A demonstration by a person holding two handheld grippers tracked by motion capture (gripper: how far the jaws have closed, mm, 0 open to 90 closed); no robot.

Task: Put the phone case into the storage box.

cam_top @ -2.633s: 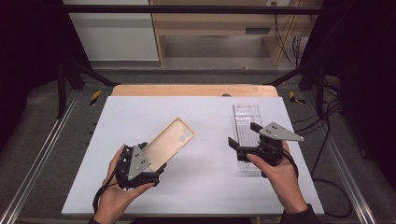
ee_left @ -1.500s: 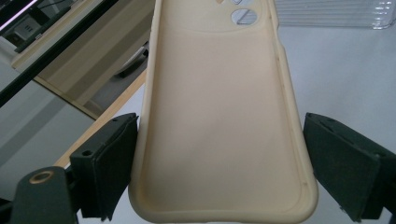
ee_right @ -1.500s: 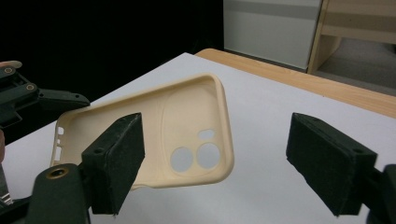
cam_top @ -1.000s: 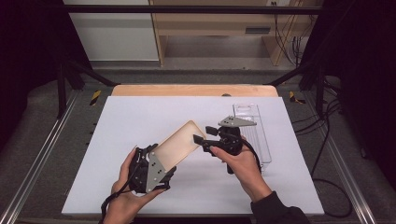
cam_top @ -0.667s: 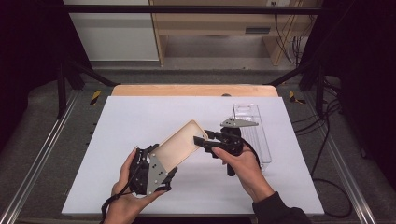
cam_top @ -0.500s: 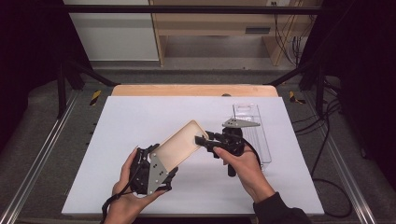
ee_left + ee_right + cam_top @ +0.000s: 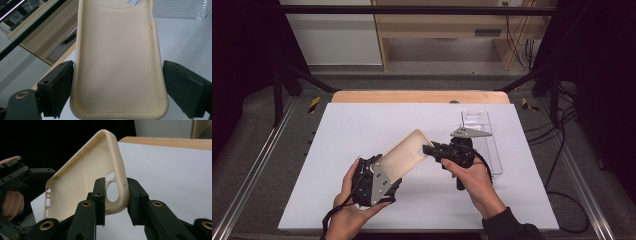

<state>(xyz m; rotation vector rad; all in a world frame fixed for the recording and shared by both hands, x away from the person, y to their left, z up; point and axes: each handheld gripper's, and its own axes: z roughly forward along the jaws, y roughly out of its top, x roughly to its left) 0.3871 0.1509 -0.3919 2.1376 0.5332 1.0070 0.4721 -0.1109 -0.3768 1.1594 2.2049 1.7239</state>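
- Cream-coloured soft plastic sits between both pairs of fingers: it is a phone case (image 7: 404,156), held up off the desk (image 7: 362,125) and tilted, with its hollow inside facing upward.
- The left gripper (image 7: 374,181) has its fingers (image 7: 58,90) spread wide and pressed against the two long sides of the case at its bottom end; in the left gripper view the case runs straight away from the camera between them.
- The right gripper (image 7: 432,150) has just been closing its fingers (image 7: 100,195) on the far, camera-hole end of the case. In the right gripper view one finger stands inside the case by the oval cut-out and the other outside the rim, so the side wall is pinched between them.
- So the case hangs between the two grippers, near the middle of the desk and a little toward the person, touching nothing else.
- A clear plastic box (image 7: 484,142) lies flat on the desk just behind and to the right of the right hand (image 7: 474,180); it looks like the case's packaging, and nothing lies in it as far as I can tell.
- My reading of progress: the case is out and lifted, and the second grip is newly made, so a handover or a two-handed turn seems to be at its midpoint.
- What is left, I judge, is for one gripper to let go and the other to carry the case onward, perhaps to the box or down flat on the desk.
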